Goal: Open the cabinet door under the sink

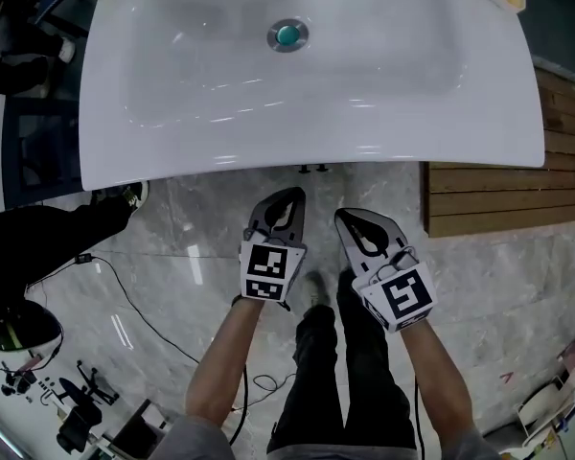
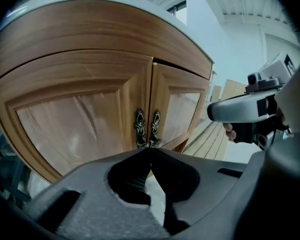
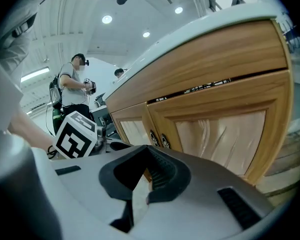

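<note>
From above, the white sink (image 1: 172, 132) hides the cabinet beneath it. In the left gripper view the wooden cabinet shows two doors, the left door (image 2: 75, 124) and the right door (image 2: 182, 109), with a pair of ornate dark handles (image 2: 147, 129) at the centre seam. A dark gap runs along the top of the right door. My left gripper (image 2: 149, 149) is shut and empty, a short way in front of the handles. My right gripper (image 3: 146, 146) is also shut and empty, beside the left one and facing the same handles (image 3: 159, 140). Both grippers hang just below the sink's front rim: left gripper (image 1: 293, 194), right gripper (image 1: 343, 216).
Stacked wooden planks (image 1: 479, 199) lie on the marble floor right of the cabinet. Cables (image 1: 144, 314) trail across the floor at left, near another person's dark trouser leg (image 1: 48, 238). A person (image 3: 75, 91) stands in the background. My own legs (image 1: 355, 372) are below the grippers.
</note>
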Demonstrator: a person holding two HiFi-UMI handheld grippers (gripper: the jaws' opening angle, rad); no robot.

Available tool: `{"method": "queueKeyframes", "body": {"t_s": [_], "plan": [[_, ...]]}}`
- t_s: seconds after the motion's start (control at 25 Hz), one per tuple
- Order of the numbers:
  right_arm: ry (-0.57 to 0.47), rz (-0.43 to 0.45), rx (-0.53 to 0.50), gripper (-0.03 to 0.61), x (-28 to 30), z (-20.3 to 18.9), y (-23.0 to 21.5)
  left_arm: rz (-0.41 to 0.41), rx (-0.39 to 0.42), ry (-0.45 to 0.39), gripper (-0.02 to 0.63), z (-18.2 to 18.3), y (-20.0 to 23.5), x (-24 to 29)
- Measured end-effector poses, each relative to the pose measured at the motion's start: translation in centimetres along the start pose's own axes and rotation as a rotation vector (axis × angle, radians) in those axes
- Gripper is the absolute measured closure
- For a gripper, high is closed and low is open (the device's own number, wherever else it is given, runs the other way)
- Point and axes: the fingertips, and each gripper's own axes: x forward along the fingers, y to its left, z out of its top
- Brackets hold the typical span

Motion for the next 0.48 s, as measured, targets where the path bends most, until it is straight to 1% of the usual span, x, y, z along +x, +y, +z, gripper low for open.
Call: {"method": "queueKeyframes", "body": {"t_s": [0.08,0.28,0.36,0.48], "plan": [[0.006,0.001,0.005,0.571,-0.1,-0.6,-0.2,-0.003,0.021,0.011,0.606,-0.3,0.3,0.6],[0.019,-0.004,0.026,0.571,-0.3,-1.8,-0.7,-0.026,0.043,0.018,0.596,-0.4,1.0,1.6],[0.018,-0.002,0.029,0.571,-0.3,-1.9,-1.0,-0.032,0.033,0.019,0.56,-0.1,1.1,2.0],[0.013,-0.01,0.046,0.571,-0.3,-1.8,-1.4,-0.03,0.01,0.021,0.549,0.6,1.1,2.6]]}}
